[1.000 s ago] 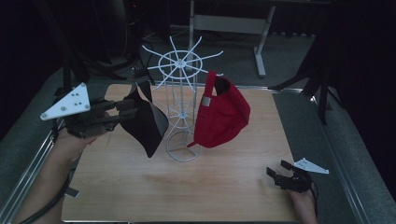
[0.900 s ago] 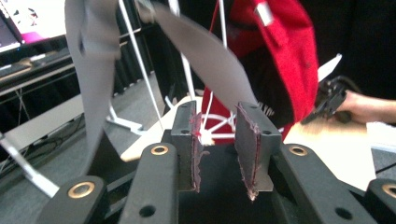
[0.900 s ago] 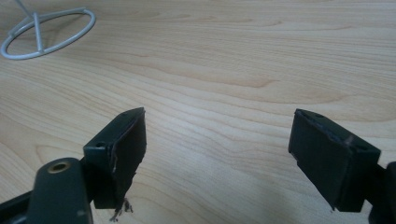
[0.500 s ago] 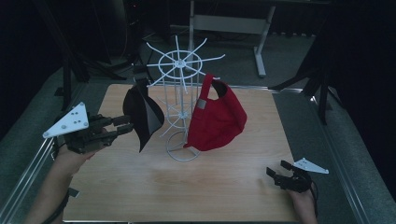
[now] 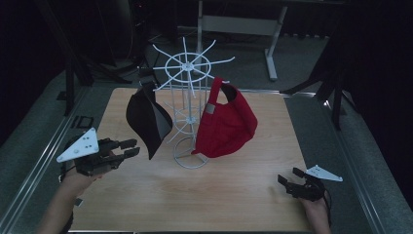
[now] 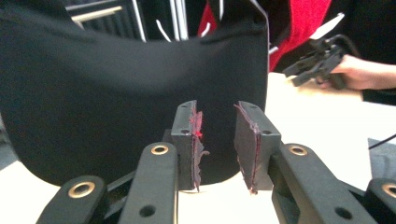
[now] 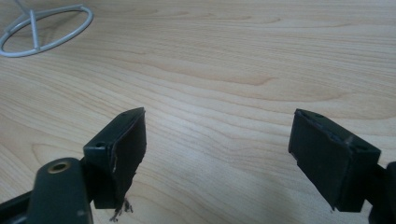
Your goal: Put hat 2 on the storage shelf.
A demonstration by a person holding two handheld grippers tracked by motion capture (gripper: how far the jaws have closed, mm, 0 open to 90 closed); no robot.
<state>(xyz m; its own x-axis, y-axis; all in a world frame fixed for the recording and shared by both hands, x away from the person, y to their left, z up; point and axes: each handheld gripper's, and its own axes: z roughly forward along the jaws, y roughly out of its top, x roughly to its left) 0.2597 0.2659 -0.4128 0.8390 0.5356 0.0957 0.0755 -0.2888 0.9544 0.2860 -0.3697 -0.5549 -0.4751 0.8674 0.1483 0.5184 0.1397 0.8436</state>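
Fingers parted on the left gripper [image 5: 129,148], empty, just short of the black cap [image 5: 146,119] hanging on the white wire rack [image 5: 187,92]. Best to back off level, clear of its brim. Right gripper [image 5: 287,181] rests spread wide on the table [image 5: 234,195].

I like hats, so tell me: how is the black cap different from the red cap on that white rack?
The black cap hangs on the rack's left side, close to the left gripper; the red cap hangs on its right side. The black cap looks flatter, the red cap rounder and fuller. Both dangle from the rack's arms above the wooden table.
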